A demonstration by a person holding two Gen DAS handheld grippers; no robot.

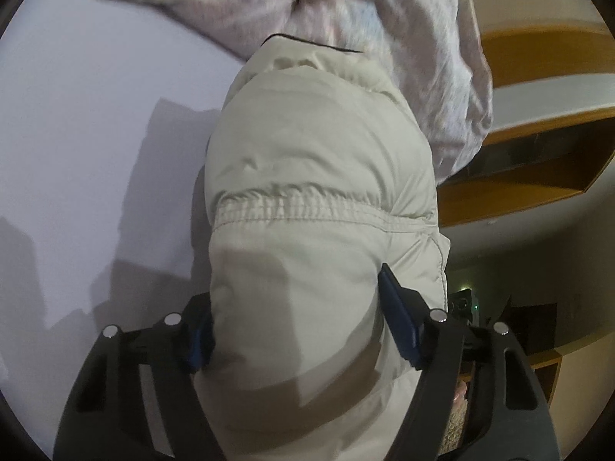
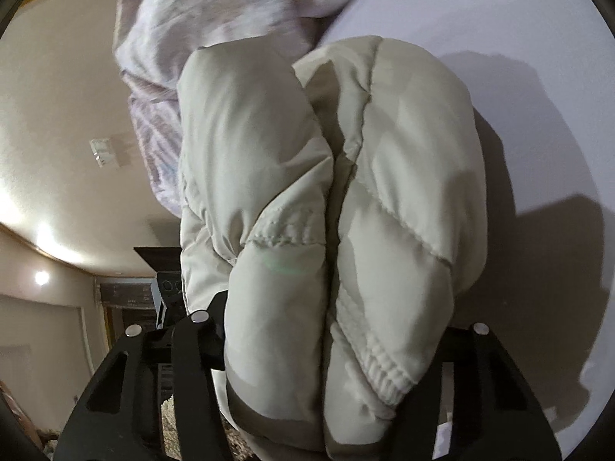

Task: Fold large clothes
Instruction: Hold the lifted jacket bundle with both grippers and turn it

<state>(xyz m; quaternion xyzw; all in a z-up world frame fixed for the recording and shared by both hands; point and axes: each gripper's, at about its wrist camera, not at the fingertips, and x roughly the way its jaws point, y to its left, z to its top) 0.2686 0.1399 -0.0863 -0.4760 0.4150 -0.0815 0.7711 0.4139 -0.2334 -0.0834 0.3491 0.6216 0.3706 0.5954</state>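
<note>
You have a crumpled pink blanket (image 1: 238,7) on the white bed (image 1: 88,107), and wooden shelving (image 1: 538,126) beyond it.

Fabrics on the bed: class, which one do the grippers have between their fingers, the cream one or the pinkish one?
The cream puffer jacket, quilted with a gathered elastic seam, sits in both grippers. The pinkish blanket lies bunched beyond it, untouched.

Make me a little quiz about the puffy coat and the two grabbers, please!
1. True or false: the cream puffy coat sits between the left gripper's fingers.
2. What lies behind the coat: A) pink blanket, B) green towel?
3. What colour is the sheet under the coat?

Key: 1 true. 2 A. 3 white; the right gripper grips the coat too.
</note>
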